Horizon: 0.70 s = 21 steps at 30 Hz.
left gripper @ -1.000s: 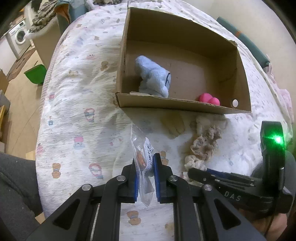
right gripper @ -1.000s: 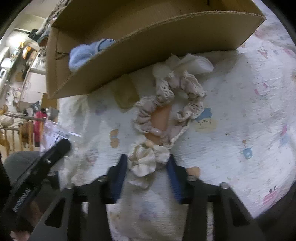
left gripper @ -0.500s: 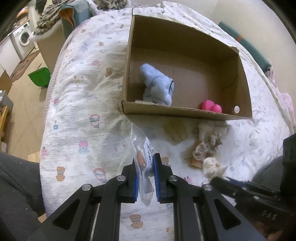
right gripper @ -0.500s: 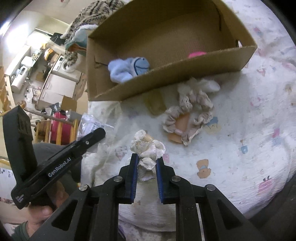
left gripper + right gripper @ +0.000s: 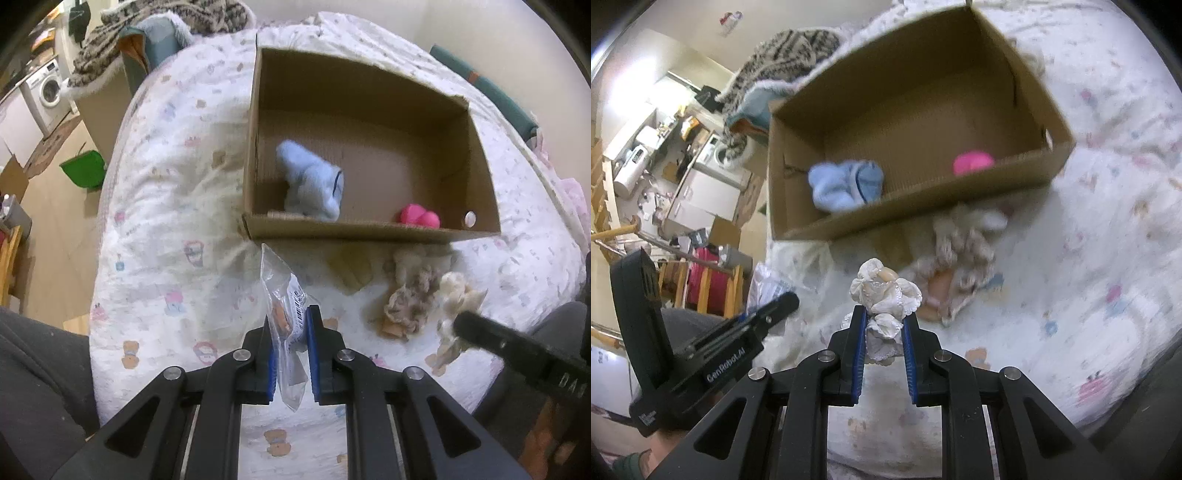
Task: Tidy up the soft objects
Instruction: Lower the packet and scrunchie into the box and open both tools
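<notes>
- Left wrist view: my left hand-held gripper [image 5: 289, 334] stays clamped on the plastic bag [image 5: 284, 314]; the box [image 5: 365, 230] has drawn nearer ahead.
- Right wrist view: my right hand-held gripper [image 5: 882, 328] has lifted the white scrunchie [image 5: 884, 295] off the bed [image 5: 1089, 295], so boxing comes next.

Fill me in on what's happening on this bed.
A person is sorting soft things into a cardboard box on the bed. The left gripper is shut on a clear plastic packet; the right gripper is shut on a cream scrunchie. A blue sock and pink item are in the box. A beige scrunchie lies outside.
</notes>
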Each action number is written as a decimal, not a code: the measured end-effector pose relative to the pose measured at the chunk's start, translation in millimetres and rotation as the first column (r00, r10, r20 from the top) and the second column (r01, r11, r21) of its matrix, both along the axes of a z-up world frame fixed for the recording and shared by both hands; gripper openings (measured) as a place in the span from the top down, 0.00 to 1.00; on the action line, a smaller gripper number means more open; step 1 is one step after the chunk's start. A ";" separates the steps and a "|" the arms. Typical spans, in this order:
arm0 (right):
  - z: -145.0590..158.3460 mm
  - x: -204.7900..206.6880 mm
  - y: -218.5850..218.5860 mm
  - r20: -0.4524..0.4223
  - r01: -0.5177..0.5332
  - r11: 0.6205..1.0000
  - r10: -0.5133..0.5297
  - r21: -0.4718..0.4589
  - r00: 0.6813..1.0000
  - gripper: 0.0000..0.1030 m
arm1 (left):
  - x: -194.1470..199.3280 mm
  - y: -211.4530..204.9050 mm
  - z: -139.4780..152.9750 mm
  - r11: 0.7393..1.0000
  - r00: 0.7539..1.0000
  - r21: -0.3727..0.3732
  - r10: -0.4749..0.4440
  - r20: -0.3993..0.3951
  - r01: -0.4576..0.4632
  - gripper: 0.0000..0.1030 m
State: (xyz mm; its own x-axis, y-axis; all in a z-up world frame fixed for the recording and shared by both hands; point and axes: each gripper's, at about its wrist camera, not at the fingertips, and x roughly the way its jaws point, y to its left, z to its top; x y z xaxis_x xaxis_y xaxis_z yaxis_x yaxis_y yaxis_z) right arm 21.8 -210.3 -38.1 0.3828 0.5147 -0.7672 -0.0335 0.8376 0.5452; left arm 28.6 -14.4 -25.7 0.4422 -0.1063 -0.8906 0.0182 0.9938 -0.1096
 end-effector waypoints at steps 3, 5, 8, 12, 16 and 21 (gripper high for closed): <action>14.2 4.7 -8.4 0.045 0.023 1.000 -0.023 0.003 0.999 0.81 | 1.8 2.8 12.3 1.000 0.999 0.001 0.004 0.035 -0.004 0.88; 21.8 9.0 -13.7 0.070 0.038 0.999 -0.039 0.008 0.997 0.81 | 5.8 4.5 20.0 1.000 0.999 -0.001 0.006 0.051 -0.006 0.88; 30.6 15.7 -22.9 0.097 0.054 0.998 -0.055 0.016 0.994 0.81 | 15.4 6.2 32.5 1.000 0.997 -0.002 0.010 0.076 -0.010 0.88; 36.7 29.4 -31.2 0.121 0.069 0.998 -0.069 0.008 0.990 0.81 | 30.4 4.9 45.9 1.000 0.994 0.014 0.001 0.111 -0.003 0.88; 41.1 43.6 -42.3 0.140 0.083 0.997 -0.082 -0.004 0.987 0.81 | 51.3 4.5 51.0 0.999 0.992 0.041 -0.006 0.126 0.001 0.88; 44.8 66.9 -54.1 0.157 0.099 0.995 -0.093 -0.030 0.983 0.81 | 73.5 1.0 50.4 0.998 0.991 0.064 -0.012 0.135 0.004 0.88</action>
State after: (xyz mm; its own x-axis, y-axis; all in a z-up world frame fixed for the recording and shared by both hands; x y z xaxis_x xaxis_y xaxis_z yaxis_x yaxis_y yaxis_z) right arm 88.6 -264.4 6.7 0.5448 0.4419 -0.7127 -0.0336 0.8607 0.5080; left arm 102.1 -13.5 24.7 0.5588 -0.0559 -0.8274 0.0368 0.9984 -0.0427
